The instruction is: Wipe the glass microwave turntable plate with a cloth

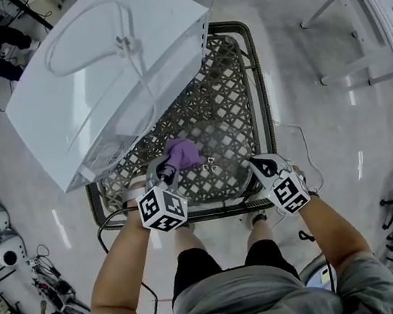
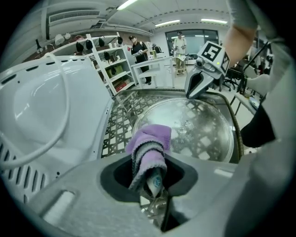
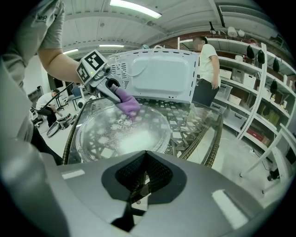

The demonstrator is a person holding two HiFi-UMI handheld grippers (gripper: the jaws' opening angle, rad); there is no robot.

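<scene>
My left claw (image 1: 171, 165) pinches the cloth (image 1: 183, 151) at the plate's (image 2: 203, 125) left edge. The rest of the glass lies ahead and rightward, flat on the counter (image 1: 237, 88). My right claw (image 1: 260, 167), pressed together, sits at its right rim.

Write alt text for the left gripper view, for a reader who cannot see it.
The left gripper, jaws shut on a folded purple cloth, hangs over a glass turntable plate lying on a lattice table. The right gripper meets the plate's far rim, and a white microwave sits at the left.
</scene>
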